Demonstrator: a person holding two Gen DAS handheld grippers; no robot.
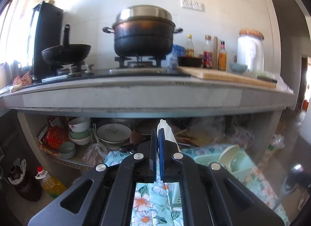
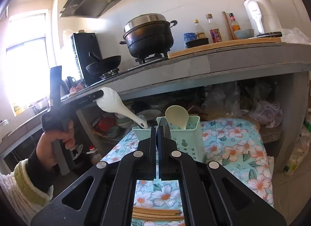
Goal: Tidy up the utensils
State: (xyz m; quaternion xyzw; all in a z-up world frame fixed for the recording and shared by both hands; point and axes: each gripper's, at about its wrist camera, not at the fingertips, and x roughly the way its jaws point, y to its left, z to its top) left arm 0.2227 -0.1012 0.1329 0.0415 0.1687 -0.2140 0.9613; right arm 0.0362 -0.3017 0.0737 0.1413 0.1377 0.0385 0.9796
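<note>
My left gripper (image 1: 157,134) is shut on the broad end of a white rice paddle (image 1: 167,134). In the right wrist view the left gripper (image 2: 101,94) holds it tilted, and the white paddle (image 2: 114,103) has its thin handle tip at the rim of the left compartment of a pale green utensil holder (image 2: 186,136). A cream spoon (image 2: 176,114) stands in that holder. My right gripper (image 2: 157,128) is shut on a steel spoon (image 2: 165,128), just in front of the holder. The left wrist view shows the holder (image 1: 241,162) and the steel spoon (image 1: 295,169) at right.
The holder stands on a floral cloth (image 2: 233,148), where wooden chopsticks (image 2: 155,213) lie near me. Behind is a grey counter (image 2: 252,60) with pots on a stove. The shelf under it holds bowls and plates (image 1: 114,133). Oil bottles (image 1: 51,185) stand on the floor.
</note>
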